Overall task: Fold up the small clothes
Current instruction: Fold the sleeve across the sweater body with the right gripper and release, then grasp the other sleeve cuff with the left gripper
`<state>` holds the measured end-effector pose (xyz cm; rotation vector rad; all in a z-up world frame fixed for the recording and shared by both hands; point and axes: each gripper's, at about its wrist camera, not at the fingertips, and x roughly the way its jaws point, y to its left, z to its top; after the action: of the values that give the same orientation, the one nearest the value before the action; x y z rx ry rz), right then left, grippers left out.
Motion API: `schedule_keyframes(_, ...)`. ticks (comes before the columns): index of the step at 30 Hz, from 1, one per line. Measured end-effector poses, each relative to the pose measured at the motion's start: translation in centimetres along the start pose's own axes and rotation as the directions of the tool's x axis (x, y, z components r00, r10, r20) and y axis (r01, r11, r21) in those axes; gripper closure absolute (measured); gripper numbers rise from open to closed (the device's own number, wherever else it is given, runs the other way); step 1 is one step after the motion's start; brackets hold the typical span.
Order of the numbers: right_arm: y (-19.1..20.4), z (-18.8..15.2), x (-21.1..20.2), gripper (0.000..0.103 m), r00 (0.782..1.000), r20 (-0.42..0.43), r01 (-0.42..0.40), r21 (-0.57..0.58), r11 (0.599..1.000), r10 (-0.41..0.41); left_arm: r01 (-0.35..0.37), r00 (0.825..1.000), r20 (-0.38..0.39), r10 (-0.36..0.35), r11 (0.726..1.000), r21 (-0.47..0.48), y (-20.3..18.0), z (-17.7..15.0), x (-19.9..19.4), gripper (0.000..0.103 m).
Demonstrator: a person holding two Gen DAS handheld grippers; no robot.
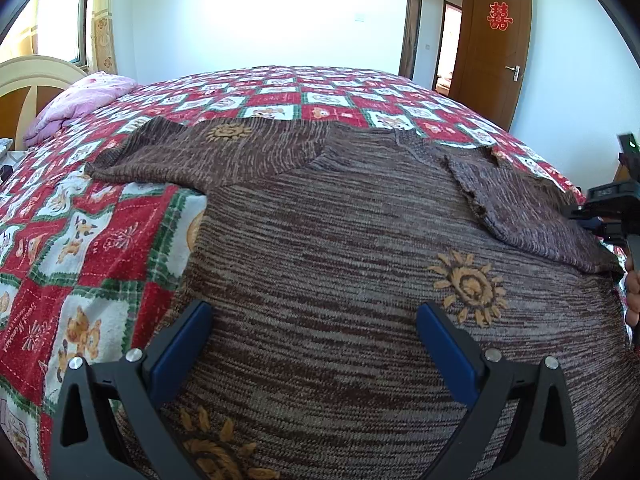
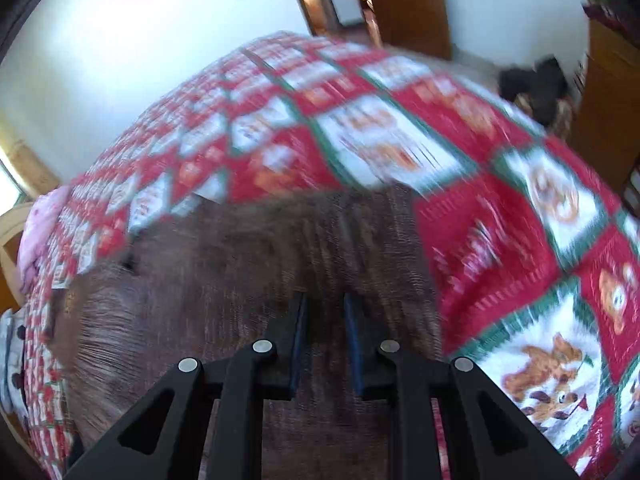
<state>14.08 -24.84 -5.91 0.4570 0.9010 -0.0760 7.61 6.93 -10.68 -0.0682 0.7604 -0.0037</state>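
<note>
Sweater [image 2: 248,264] fabric between right gripper [image 2: 326,320] jaws, seemingly pinched

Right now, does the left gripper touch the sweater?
Cannot tell. In the left wrist view the left gripper stands wide open above the sweater, its tips over the knit, but neither a gap nor contact shows plainly.

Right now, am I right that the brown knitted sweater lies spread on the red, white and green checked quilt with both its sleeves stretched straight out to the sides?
Not quite: only one sleeve stretches out; the other sleeve is folded in over the body, as the left wrist view shows. The brown knitted sweater does lie spread on the checked quilt.
</note>
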Motion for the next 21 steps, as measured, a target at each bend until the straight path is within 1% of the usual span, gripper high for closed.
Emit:
schedule_keyframes(1, -0.6, -0.1, -0.4, 0.083, 1.000, 0.012, -0.009, 0.021, 1.000, 0.009, 0.000, 1.000, 0.000, 0.000, 1.000, 0.000, 0.0, 0.0, 0.0, 0.000)
schedule_keyframes(4, -1.1, -1.0, -2.8, 0.083, 0.998, 0.047, 0.044, 0.057, 0.997, -0.047, -0.002, 1.000, 0.000, 0.002, 1.000, 0.002, 0.0, -0.1, 0.0, 0.000)
schedule_keyframes(6, -0.7, -2.3, -4.9, 0.083, 0.997, 0.081, 0.012, 0.038, 0.999, -0.015, -0.001, 1.000, 0.000, 0.001, 1.000, 0.001, 0.0, 0.0, 0.0, 0.000)
schedule_keyframes(8, 0.0, -4.2, -6.3, 0.083, 0.997, 0.080, 0.003, 0.004, 1.000, -0.003, -0.002, 1.000, -0.001, 0.002, 1.000, 0.002, 0.0, 0.0, 0.0, 0.000)
schedule_keyframes(9, 0.3, -5.1, -6.5, 0.083, 0.997, 0.072, 0.023, -0.011, 1.000, -0.022, -0.002, 1.000, -0.001, 0.002, 1.000, 0.002, 0.0, 0.0, 0.0, 0.000)
schedule_keyframes(11, 0.3, -7.0, -5.7, 0.083, 0.997, 0.025, 0.079, -0.026, 0.997, -0.078, -0.004, 1.000, -0.004, 0.004, 1.000, 0.003, 0.0, 0.0, 0.0, 0.000)
schedule_keyframes(12, 0.4, -7.9, -5.3, 0.082, 0.996, 0.032, 0.079, -0.031, 0.996, -0.078, -0.006, 1.000, -0.009, 0.006, 1.000, 0.005, 0.0, 0.0, 0.1, 0.000)
schedule_keyframes(13, 0.7, -8.5, -5.6, 0.079, 0.993, 0.075, 0.090, -0.055, 0.994, -0.086, -0.008, 1.000, -0.015, 0.008, 1.000, 0.006, 0.0, 0.1, 0.2, 0.000)
schedule_keyframes(14, 0.9, -8.6, -5.6, 0.076, 0.992, 0.080, 0.099, -0.069, 0.993, -0.094, -0.011, 1.000, -0.021, 0.011, 1.000, 0.008, 0.0, 0.2, 0.2, 0.000)
schedule_keyframes(15, 1.3, -8.5, -5.6, 0.066, 0.993, 0.077, 0.101, -0.081, 0.992, -0.095, -0.016, 0.999, -0.034, 0.016, 1.000, 0.011, 0.0, 0.3, 0.3, 0.000)
schedule_keyframes(16, 1.4, -8.5, -5.6, 0.053, 0.993, 0.074, 0.093, -0.089, 0.992, -0.087, -0.019, 0.999, -0.041, 0.020, 1.000, 0.013, 0.0, 0.3, 0.4, 0.000)
schedule_keyframes(18, 2.2, -8.7, -5.5, 0.041, 0.996, 0.069, 0.071, -0.137, 0.988, -0.062, -0.017, 0.998, -0.053, 0.018, 1.000, 0.016, 0.1, 0.4, 0.4, 0.000)
schedule_keyframes(19, 2.4, -8.9, -5.5, 0.038, 0.996, 0.068, 0.073, -0.153, 0.986, -0.063, -0.008, 0.998, -0.060, 0.009, 1.000, 0.017, 0.2, 0.4, 0.3, 0.000)
schedule_keyframes(21, 2.8, -9.0, -5.6, 0.038, 0.994, 0.074, 0.092, -0.177, 0.980, -0.080, 0.021, 0.996, -0.086, -0.019, 1.000, 0.020, 0.8, 0.6, -0.2, 0.000)
